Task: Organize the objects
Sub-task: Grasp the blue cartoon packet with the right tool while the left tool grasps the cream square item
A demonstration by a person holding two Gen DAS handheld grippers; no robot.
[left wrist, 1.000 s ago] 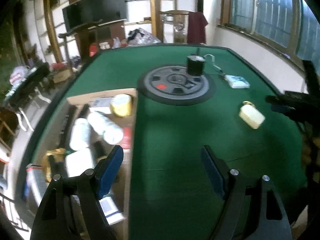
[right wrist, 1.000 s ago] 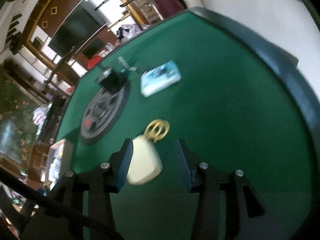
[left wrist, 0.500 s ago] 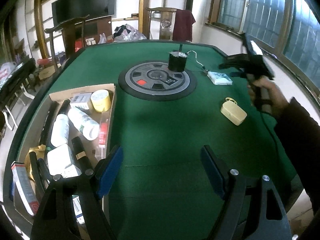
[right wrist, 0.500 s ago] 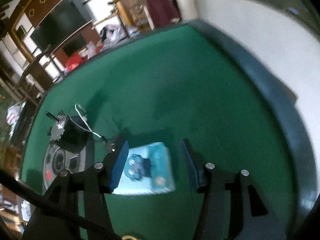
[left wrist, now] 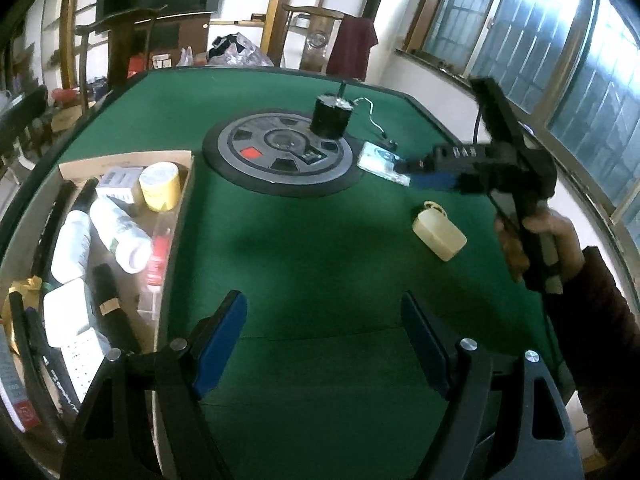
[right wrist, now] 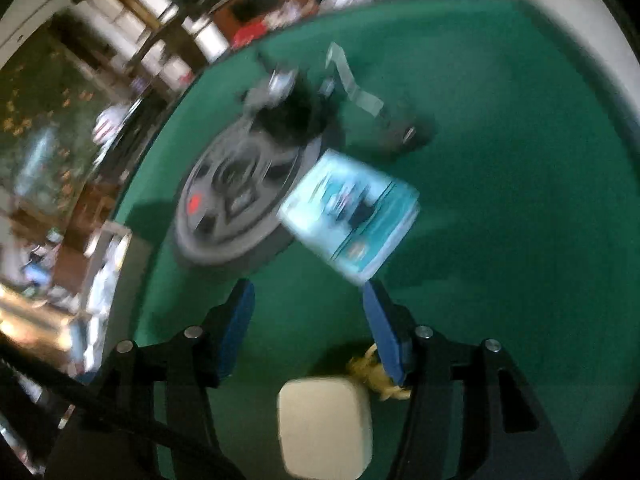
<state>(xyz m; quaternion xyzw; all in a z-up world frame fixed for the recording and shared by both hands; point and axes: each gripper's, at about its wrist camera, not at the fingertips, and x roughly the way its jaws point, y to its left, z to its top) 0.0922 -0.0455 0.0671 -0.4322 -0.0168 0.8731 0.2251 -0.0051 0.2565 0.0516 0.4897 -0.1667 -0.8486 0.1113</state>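
Note:
A light blue packet (right wrist: 352, 220) lies on the green table next to a round grey disc (right wrist: 236, 196); it also shows in the left wrist view (left wrist: 378, 160). My right gripper (right wrist: 310, 304) is open and empty, hovering just short of the packet; in the left wrist view (left wrist: 416, 170) its tips reach the packet. A cream tag with a gold ring (left wrist: 440, 232) lies below it (right wrist: 324, 420). My left gripper (left wrist: 320, 344) is open and empty over the near table. A cardboard box (left wrist: 128, 160) with several bottles and packs sits at the left.
A black cylinder with a wire (left wrist: 330, 114) stands on the disc's far edge. A yellow tape roll (left wrist: 160, 186) lies in the box. Chairs and shelves stand beyond the table. The right wrist view is blurred.
My right gripper has left the cream tag, moved out to the blue packet and drawn back a little. My left gripper stays open and has swung slightly.

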